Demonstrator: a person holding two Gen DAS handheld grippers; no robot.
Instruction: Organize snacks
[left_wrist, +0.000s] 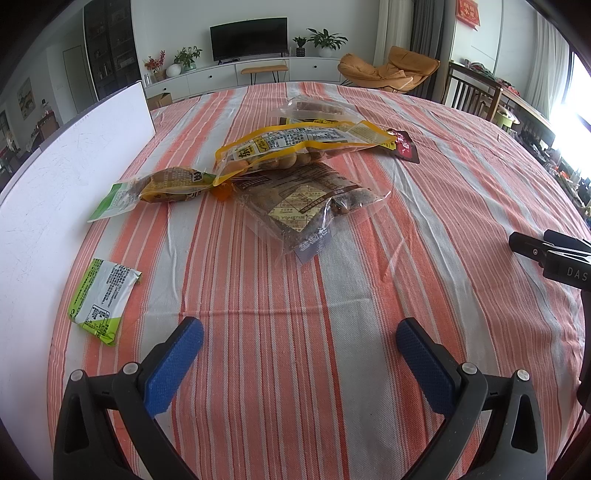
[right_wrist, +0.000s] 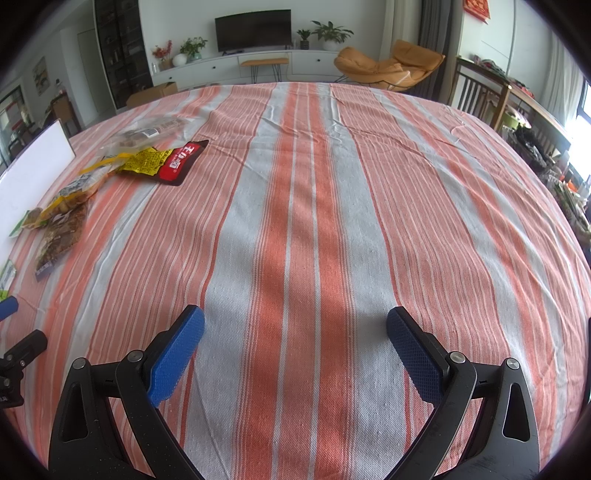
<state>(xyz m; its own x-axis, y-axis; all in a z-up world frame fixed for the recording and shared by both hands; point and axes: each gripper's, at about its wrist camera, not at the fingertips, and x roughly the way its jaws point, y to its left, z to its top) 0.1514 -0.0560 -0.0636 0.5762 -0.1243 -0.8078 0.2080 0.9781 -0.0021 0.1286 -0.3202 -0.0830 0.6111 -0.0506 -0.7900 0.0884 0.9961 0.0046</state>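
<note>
Right now your left gripper (left_wrist: 300, 341) hovers low over the striped tablecloth (left_wrist: 424, 206) with its blue pads (left_wrist: 173, 365) spread wide and nothing between them. Your right gripper (right_wrist: 295, 334) is the same: jaws wide apart, empty, above bare cloth on the right side of the table.

All the snacks sit on the left half. Farther out from your left gripper lies a loose pile: a clear brown-printed bag (left_wrist: 306, 201) nearest you, with a yellow-edged clear bag (left_wrist: 295, 147) resting partly on its far end. Touching that pile on the left is a green-and-yellow packet (left_wrist: 155, 190). Behind the pile lies a clear packet of brown pieces (left_wrist: 314, 109), and at the pile's far right a dark red packet (left_wrist: 404, 147) sticks out from under the yellow-edged bag. Well apart from the pile, near you on the left, a small green-and-white packet (left_wrist: 99, 301) lies flat by itself, just beside a white board (left_wrist: 74, 173) that runs along the left edge of the table.

From the right wrist camera the pile appears far left, with the dark red packet closest to the table's middle.
</note>
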